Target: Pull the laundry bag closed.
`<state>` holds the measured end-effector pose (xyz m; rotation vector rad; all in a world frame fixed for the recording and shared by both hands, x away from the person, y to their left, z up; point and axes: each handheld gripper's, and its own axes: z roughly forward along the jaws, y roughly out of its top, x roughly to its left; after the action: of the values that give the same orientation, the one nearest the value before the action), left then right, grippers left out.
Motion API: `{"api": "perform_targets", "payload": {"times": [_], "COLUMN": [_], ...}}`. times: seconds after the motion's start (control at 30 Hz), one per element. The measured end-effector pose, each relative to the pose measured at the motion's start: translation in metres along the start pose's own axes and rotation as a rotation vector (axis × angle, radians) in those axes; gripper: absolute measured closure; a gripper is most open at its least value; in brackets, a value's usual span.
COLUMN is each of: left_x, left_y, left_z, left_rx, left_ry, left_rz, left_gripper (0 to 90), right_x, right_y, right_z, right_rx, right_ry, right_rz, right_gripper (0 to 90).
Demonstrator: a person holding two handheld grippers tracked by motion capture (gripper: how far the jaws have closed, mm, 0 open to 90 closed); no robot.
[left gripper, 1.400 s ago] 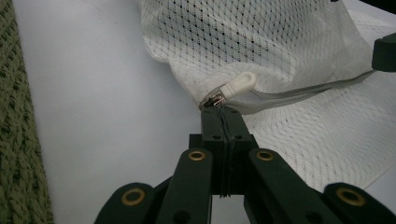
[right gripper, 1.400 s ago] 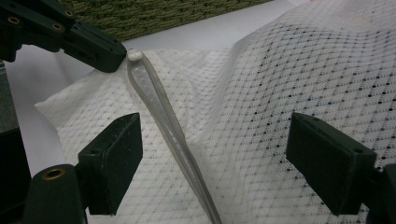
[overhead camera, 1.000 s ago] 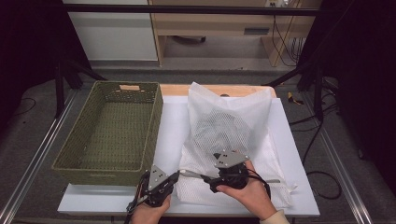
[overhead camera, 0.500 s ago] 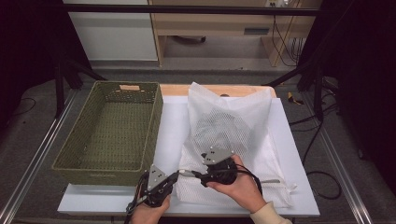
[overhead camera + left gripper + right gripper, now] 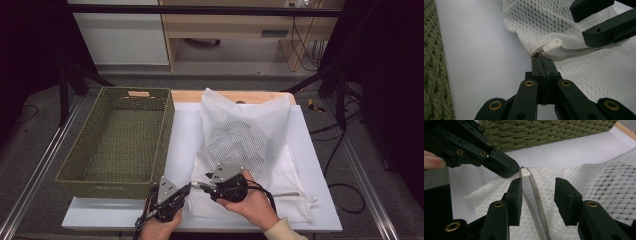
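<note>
Mesh laundry bag [image 5: 250, 145], dark contents blurred, left fingers [image 5: 543, 65] clench zipper slider [image 5: 537, 53], right fingers [image 5: 515, 195] closing, unclamped.

Right tool [image 5: 212, 186] shifted left along mesh bag [image 5: 250, 150]; jaws closing.

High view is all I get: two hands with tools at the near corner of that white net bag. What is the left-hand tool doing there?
Observer: The left gripper has its jaws shut. Its tips sit right at the metal end of the zipper, beside a white pull tab on the mesh bag.
Operator: And the other tool?
Observer: The right gripper has its jaws apart, one on each side of the grey zipper strip. They have just been closing, but the pads do not press on the strip yet.
</note>
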<state>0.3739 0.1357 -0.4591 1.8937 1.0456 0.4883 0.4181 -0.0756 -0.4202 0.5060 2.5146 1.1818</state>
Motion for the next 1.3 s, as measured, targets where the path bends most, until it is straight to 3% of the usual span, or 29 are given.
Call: {"api": "perform_targets", "payload": {"times": [0.7, 1.3], "left_x": [0.0, -0.001], "left_y": [0.0, 0.0], "left_z": [-0.001, -0.001], "left_rx": [-0.003, -0.001], "left_ry": [0.001, 0.004], "left_rz": [0.004, 0.013], "left_gripper": [90.0, 90.0], "right_x": [0.007, 0.008], "right_y": [0.012, 0.013], "right_z": [0.022, 0.028], "right_rx": [0.027, 0.066], "right_ry": [0.059, 0.055], "right_rz": [-0.032, -0.044], "right_gripper": [72.7, 80.9]}}
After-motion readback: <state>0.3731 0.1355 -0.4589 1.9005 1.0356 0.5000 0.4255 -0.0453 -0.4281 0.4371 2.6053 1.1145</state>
